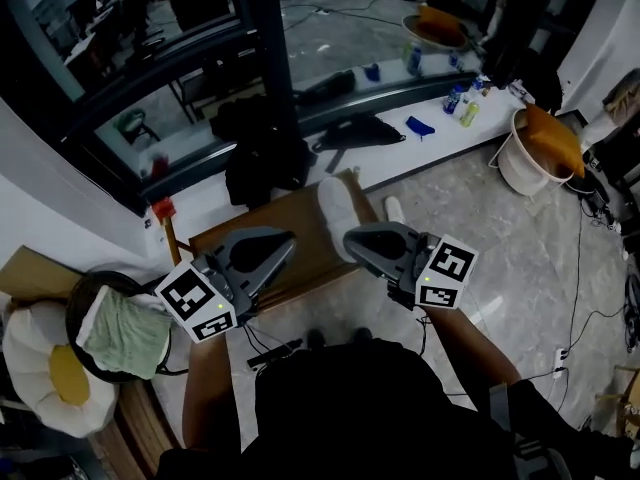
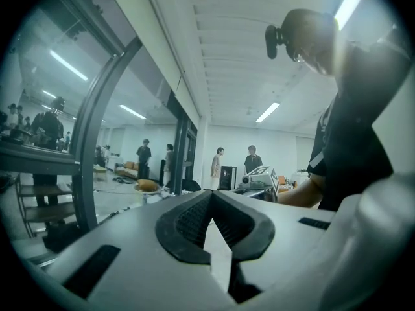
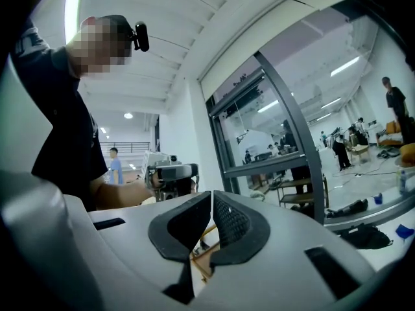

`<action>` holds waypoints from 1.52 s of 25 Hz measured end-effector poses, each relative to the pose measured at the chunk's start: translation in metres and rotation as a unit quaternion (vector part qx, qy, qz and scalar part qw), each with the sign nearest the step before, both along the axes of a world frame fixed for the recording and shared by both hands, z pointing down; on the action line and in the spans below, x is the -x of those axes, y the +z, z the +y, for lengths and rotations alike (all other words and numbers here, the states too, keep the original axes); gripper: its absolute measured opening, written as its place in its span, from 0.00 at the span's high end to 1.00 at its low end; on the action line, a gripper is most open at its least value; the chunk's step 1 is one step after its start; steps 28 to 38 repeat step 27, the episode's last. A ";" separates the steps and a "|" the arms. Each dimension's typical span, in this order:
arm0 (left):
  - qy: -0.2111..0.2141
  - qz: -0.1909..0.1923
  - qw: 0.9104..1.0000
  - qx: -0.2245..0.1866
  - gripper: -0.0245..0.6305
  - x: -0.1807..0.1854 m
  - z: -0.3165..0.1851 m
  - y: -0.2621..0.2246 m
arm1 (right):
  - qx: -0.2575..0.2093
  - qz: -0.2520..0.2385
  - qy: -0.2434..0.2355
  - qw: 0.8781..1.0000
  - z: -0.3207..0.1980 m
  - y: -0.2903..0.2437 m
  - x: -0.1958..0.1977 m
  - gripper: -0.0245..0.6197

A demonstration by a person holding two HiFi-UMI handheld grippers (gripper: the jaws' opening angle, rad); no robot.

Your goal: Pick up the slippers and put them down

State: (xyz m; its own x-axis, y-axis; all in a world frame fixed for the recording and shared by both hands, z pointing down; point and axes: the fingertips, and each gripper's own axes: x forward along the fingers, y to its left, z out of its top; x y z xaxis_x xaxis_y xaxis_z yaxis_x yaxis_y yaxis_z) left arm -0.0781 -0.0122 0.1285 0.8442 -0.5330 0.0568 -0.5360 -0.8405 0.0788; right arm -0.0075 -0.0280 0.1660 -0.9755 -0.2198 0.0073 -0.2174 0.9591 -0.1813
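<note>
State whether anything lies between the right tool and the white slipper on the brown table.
Nothing visible does. The right tool, shut and empty, is held just short of the white slipper lying on the brown table; the head view shows no object between them.

Before us stands the desk, with one slipper on its far right part. A second slipper lies on the floor just right of it. Our left gripper and right gripper hang side by side over the desk's near edge. Behind the desk lies a bag. A basket sits to our left and a tub far right.
</note>
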 end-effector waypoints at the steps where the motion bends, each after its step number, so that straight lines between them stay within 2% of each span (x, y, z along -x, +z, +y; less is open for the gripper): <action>1: 0.003 -0.002 1.000 0.002 0.95 -0.001 0.000 0.002 | 0.000 0.005 -0.001 1.000 0.000 0.003 0.000 0.91; 10: 0.008 -0.008 1.000 0.003 0.95 0.002 -0.004 0.012 | -0.016 0.018 -0.008 1.000 -0.005 0.008 0.005 0.92; 21: 0.027 -0.005 1.000 -0.009 0.95 -0.003 -0.021 0.014 | -0.025 0.026 0.024 0.999 -0.027 0.013 -0.007 0.92; 27: 0.034 0.007 0.999 -0.007 0.95 -0.005 -0.032 0.019 | -0.015 0.033 0.033 0.999 -0.039 0.023 -0.012 0.92; 38: 0.034 0.007 0.999 -0.007 0.95 -0.005 -0.032 0.019 | -0.015 0.033 0.033 0.999 -0.039 0.023 -0.012 0.92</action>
